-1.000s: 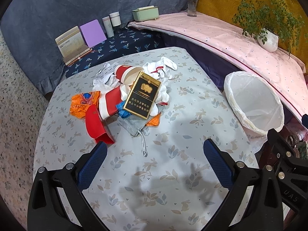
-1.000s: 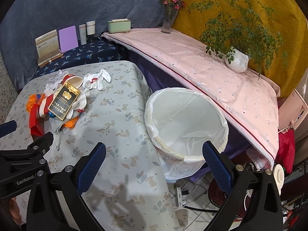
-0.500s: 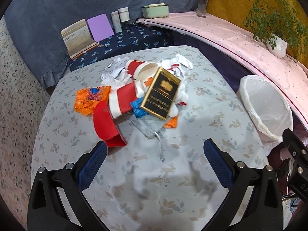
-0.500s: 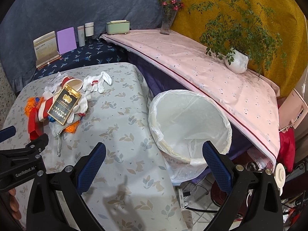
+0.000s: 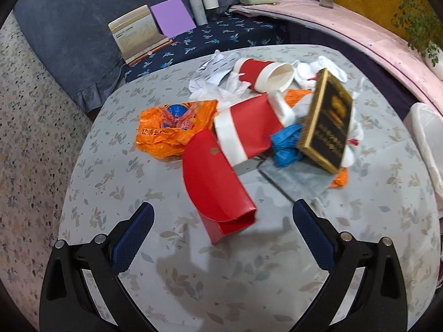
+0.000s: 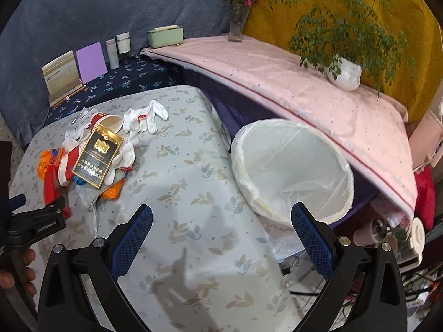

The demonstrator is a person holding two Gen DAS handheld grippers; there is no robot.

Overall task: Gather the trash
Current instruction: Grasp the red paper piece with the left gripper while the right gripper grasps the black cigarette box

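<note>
Left wrist view: you are spreading the left gripper (image 5: 223,221) wide, bracketing the flat red paper pouch (image 5: 217,185) between its fingers for pickup. You are hovering the right gripper (image 6: 221,231), equally wide and empty, beside the white-lined round bin (image 6: 293,166).

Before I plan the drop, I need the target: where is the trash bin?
In the right wrist view, the white-lined trash bin stands off the table's right edge, below the pink-covered shelf, just ahead of the open right gripper.

Black plastic left gripper (image 5: 223,221) and right gripper (image 6: 221,222), both with broad angled arms, blue dimpled pads (image 5: 133,236) on the fingers, silver screw heads at the joints. White "GenRobot.AI" lettering along one black arm.
</note>
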